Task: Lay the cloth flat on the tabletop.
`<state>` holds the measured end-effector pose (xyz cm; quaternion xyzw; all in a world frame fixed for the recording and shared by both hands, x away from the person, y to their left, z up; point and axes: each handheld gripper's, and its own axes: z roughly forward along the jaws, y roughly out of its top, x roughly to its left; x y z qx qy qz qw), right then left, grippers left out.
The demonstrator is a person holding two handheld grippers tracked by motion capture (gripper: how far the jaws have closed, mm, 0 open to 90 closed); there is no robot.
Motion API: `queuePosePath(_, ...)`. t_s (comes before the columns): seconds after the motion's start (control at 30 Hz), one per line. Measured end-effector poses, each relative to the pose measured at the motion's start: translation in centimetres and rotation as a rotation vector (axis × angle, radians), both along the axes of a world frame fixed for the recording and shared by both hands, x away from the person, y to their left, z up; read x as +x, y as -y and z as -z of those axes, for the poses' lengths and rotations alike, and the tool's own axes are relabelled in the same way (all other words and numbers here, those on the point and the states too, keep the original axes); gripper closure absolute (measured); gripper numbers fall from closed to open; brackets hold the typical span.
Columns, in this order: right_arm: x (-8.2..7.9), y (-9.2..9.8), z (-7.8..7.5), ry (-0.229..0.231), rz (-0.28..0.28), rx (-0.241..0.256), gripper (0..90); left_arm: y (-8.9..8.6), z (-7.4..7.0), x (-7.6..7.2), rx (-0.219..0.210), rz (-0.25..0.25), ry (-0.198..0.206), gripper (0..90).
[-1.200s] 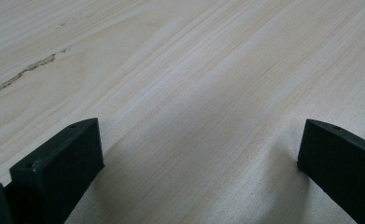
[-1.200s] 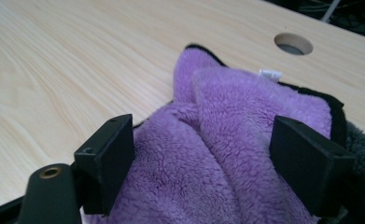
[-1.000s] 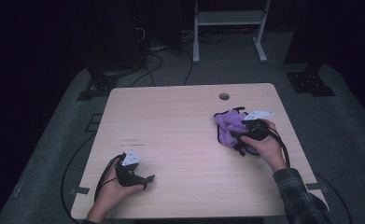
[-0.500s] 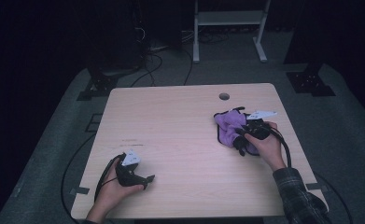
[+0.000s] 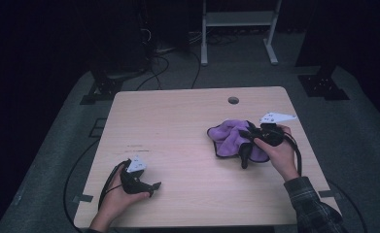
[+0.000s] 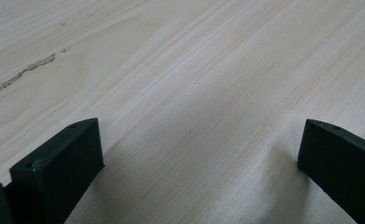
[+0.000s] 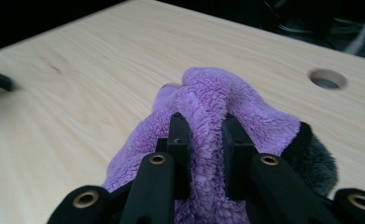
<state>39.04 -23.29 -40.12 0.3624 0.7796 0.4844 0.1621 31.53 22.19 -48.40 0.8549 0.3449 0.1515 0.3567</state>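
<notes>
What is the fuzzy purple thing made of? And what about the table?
The purple cloth looks like soft fleece or microfibre: its surface is nubbly and matte, it bunches into folds, and its edge has dark trim. The table looks like pale wood or a wood-look laminate: long grain lines run across a smooth, faintly shiny top.

purple cloth [image 7: 208,112] fold hidden between tool jaws, bottom edge cropped

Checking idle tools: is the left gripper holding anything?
No, the left gripper has its jaws wide apart over the bare table.
</notes>
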Motion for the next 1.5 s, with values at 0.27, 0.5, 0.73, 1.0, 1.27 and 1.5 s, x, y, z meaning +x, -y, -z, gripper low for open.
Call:
queuePosePath(0.27,-2.0,-3.9,-1.1,-0.001,-0.181,0.051,76.0,0.0,0.0,0.0,0.002,0.001,0.001,0.0)
queuePosePath(0.5,-3.3,-8.1,-0.5,0.005,-0.333,0.0,75.5,0.0,0.0,0.0,0.001,0.001,-0.002,0.0)
queuePosePath(0.73,-2.9,-10.2,2.7,-0.052,-0.362,-0.098,72.3,0.0,0.0,0.0,-0.002,-0.002,0.0,0.0)
queuePosePath(1.0,-2.5,-9.4,2.6,-0.068,-0.321,-0.027,47.7,0.0,0.0,0.0,0.001,0.0,0.0,0.0)
queuePosePath(1.27,-4.5,-6.4,0.7,-0.039,-0.293,0.043,44.7,0.0,0.0,0.0,0.001,0.0,0.0,0.0)
queuePosePath(1.5,-7.2,-6.1,1.8,-0.053,-0.317,0.02,44.4,0.0,0.0,0.0,0.005,0.002,-0.002,0.0)
